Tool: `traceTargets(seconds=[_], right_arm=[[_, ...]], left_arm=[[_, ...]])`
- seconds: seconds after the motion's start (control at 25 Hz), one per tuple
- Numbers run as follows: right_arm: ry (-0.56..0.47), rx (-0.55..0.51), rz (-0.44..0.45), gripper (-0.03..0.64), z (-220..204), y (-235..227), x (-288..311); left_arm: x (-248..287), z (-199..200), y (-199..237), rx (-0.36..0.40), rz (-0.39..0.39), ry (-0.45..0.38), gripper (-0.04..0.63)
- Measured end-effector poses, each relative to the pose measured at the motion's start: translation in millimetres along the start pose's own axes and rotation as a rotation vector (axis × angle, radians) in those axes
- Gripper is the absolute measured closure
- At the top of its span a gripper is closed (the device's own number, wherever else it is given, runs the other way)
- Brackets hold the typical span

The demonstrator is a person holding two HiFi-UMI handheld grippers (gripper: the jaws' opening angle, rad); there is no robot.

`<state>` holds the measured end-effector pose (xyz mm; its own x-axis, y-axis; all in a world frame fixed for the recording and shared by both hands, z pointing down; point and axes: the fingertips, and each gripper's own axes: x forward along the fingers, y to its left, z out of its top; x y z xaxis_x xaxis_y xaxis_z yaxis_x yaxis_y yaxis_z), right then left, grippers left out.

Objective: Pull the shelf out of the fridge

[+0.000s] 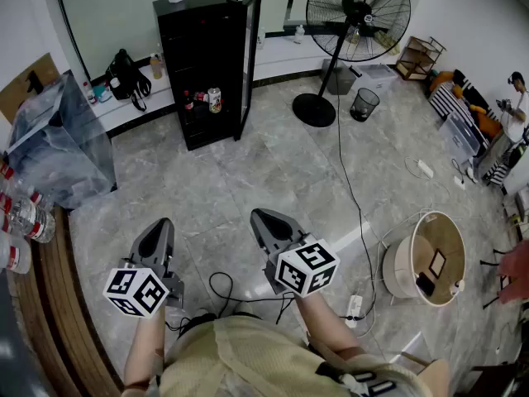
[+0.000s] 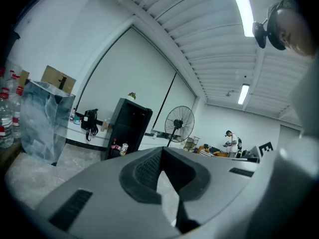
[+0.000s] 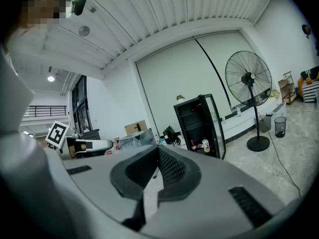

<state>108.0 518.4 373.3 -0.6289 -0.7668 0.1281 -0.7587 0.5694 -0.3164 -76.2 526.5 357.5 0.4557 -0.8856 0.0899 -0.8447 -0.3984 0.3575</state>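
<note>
A black fridge stands against the far wall with its glass door swung open to the right. Drink bottles and a can sit low inside it. In the right gripper view the fridge shows dark shelves across its inside. In the left gripper view the fridge is small and distant. My left gripper and right gripper are held side by side over the floor, well short of the fridge. Both are shut with nothing between the jaws.
A large pedestal fan and a mesh bin stand right of the fridge. A clear plastic bag and water bottles are at the left. A cable, power strip and round tub lie right. A person stands far right.
</note>
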Motion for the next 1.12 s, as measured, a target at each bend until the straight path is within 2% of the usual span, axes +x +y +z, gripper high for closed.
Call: traceTargets(seconds=[0.2,0.4,0.6,0.84,1.12], right_arm=[[-0.021,0.099,0.016,0.6,-2.5,-4.9,-8.0],[-0.005,0.112,0.019,0.6,-8.4,-4.6,-4.6],[0.012,0.144,0.028,0.6,-12.4,-3.9,14.6],[0.03,0.155,-0.003,0.6,-8.2,-21.3,62.9],[-0.001,0.197,-0.036,0.6,14.1,-44.7,154.1]], left_arm=[[3.2,-12.0,-6.8,0.013,0.022,0.052,0.594],[11.0,-13.3,-8.9,-0.018,-0.013,0.054,0.594],[30.3,-8.4,5.8,0.003,-0.028,0.047,0.594],[81.3,-4.2,36.4,0.019,-0.093,0.081,0.594],[140.3,17.1,99.7,0.055,-0.12,0.115,0.594]])
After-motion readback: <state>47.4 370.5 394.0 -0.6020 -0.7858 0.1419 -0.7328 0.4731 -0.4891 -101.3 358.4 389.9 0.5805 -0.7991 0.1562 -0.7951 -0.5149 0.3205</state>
